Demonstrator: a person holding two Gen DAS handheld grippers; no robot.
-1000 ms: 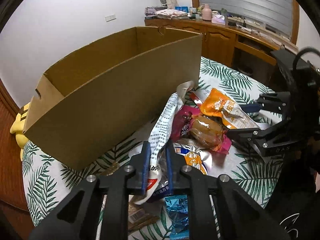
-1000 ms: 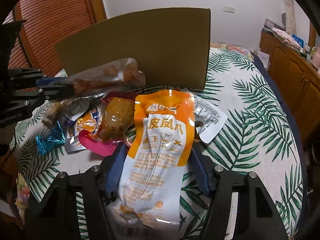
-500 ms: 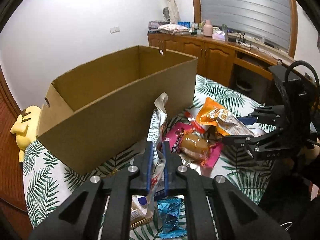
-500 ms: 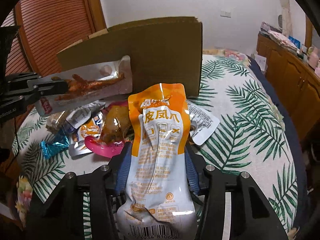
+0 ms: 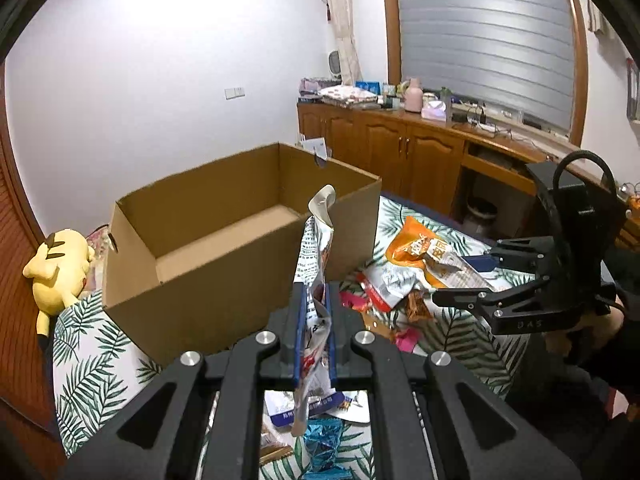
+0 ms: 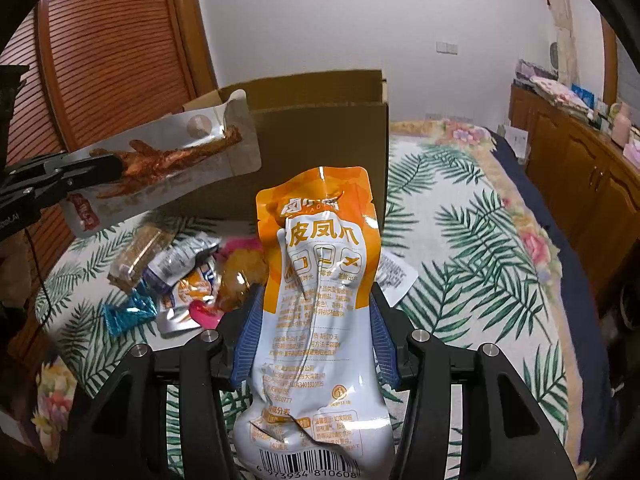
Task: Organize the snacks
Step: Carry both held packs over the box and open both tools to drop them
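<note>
Both packets have risen off the palm-leaf bedspread (image 6: pixel 472 240): the left gripper (image 5: pixel 312 320) pinches the clear chicken-foot pouch (image 5: pixel 314 264) and the right gripper (image 6: pixel 312 344), freshly tightened, clamps the orange chicken-feet packet (image 6: pixel 320 280), both poised before the empty cardboard box (image 5: pixel 224 232) for dropping in.

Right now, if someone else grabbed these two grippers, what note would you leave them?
Left gripper: shut on a clear chicken-feet pouch, held in the air.
Right gripper: shut on the orange pouch, also off the bed.
Box: open on the bed, nothing visible inside.
Done: two pouches picked.
Left: drop both in the box, then gather the snack pile beside it.
</note>
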